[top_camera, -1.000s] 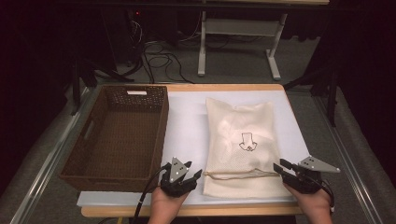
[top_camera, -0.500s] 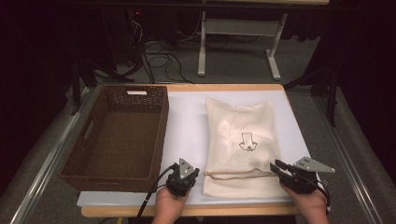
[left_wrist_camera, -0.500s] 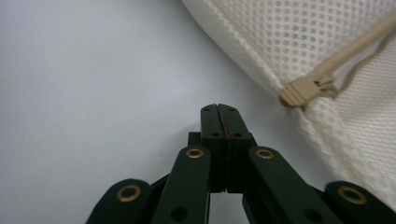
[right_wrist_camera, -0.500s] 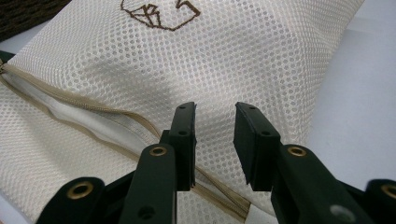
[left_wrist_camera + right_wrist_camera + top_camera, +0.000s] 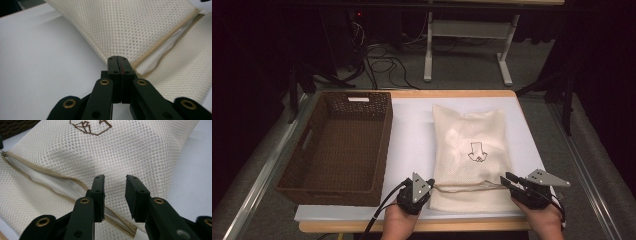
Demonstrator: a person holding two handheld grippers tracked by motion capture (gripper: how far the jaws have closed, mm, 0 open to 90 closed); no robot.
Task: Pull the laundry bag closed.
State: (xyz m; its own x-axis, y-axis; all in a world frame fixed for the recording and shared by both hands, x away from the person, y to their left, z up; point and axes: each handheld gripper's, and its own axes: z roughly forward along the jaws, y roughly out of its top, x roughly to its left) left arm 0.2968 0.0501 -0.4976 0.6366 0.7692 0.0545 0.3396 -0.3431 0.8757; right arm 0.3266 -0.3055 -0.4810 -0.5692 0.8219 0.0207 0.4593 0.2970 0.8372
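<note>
**Left jaws clamp at the zipper's left end**

The cream mesh laundry bag (image 5: 469,152) lies flat on the white mat (image 5: 412,140), right of centre, its zippered mouth running across the near end. The zipper (image 5: 50,178) stands partly open in the right gripper view, with a pale lining showing in the gap between its tan tapes.

The left gripper (image 5: 118,62) has just been closing, and its jaws now meet completely at the bag's near-left corner, where the zipper line ends. A thin red sliver shows in the seam between them; whether that is the zip pull or only a pinch of tape, I cannot tell. A second ago this gripper sat a little further left with its jaws apart, so it has slid in to the corner and clamped.

The right gripper (image 5: 114,195) hovers at the bag's near-right edge, jaws partly apart over the mesh with nothing pressed between them, having narrowed slightly.

Judging from this, the left end is now anchored, which likely prepares the zipper for being worked.

The brown wicker basket (image 5: 339,145) sits empty to the left on the table (image 5: 452,93).
</note>
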